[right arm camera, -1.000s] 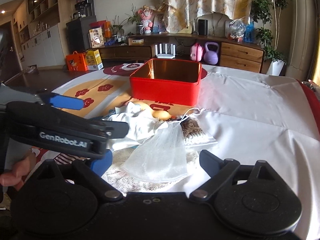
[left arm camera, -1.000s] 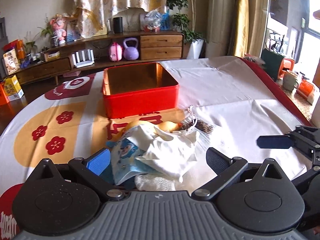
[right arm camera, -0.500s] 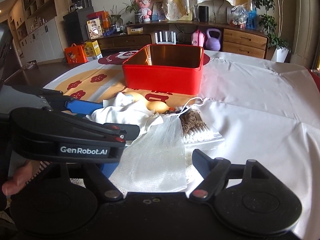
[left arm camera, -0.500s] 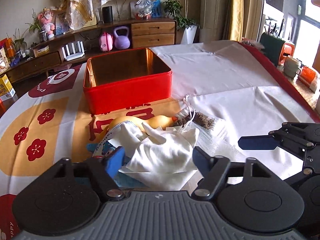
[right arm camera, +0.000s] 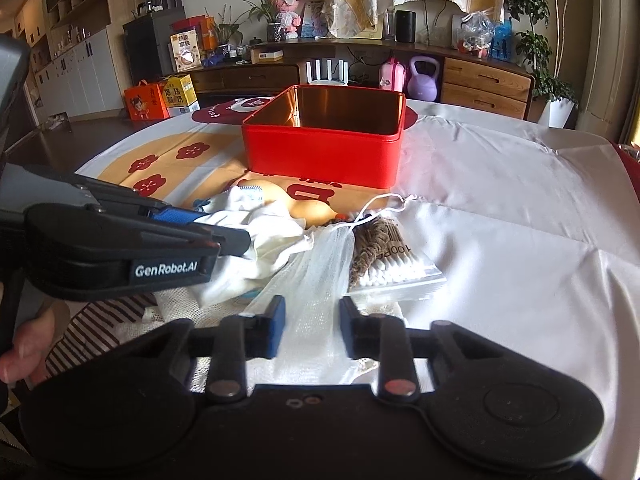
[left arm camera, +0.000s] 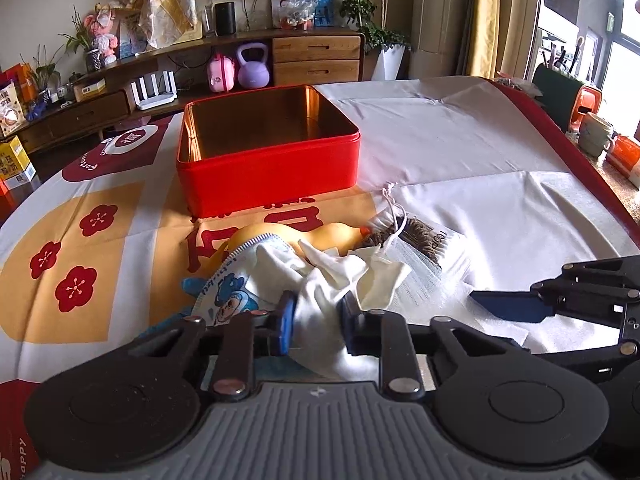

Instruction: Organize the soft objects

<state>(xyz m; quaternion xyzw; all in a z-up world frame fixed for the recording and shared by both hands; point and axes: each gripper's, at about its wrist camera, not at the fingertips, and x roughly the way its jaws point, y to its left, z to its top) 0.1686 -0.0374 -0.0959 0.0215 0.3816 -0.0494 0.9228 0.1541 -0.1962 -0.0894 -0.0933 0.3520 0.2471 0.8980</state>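
Paired wrist views, both grippers just closed on soft goods. My left gripper [left arm camera: 316,326], whose jaws stood wide a second ago with the cloth pile between them, has just been closing — it now pinches the white cloth [left arm camera: 332,280] at the near edge of the pile, jaws narrowed to the fabric's thickness. My right gripper [right arm camera: 311,328] has likewise just been closing and now clamps the lower end of the white mesh bag [right arm camera: 316,276], which lies beside the cloth. Both hands have also come forward and lower over the pile since then.

I judge both grasps to be seated, so lifting is the next step; the red tin [left arm camera: 268,156] stands open and empty just beyond the pile on the desk [left arm camera: 500,208], the likely destination.

Still lying in the pile: a printed face mask [left arm camera: 232,292] with a blue cartoon figure, a yellow gourd-shaped toy [left arm camera: 320,236], and a clear pack of cotton swabs [right arm camera: 396,272] with a brown cord on it.

Legible writing — "GenRobot.AI" on the left gripper's side in the right view; "100P…" on the swab pack, the remainder cut off; "Happy" on the tablecloth's [left arm camera: 100,240] near corner.
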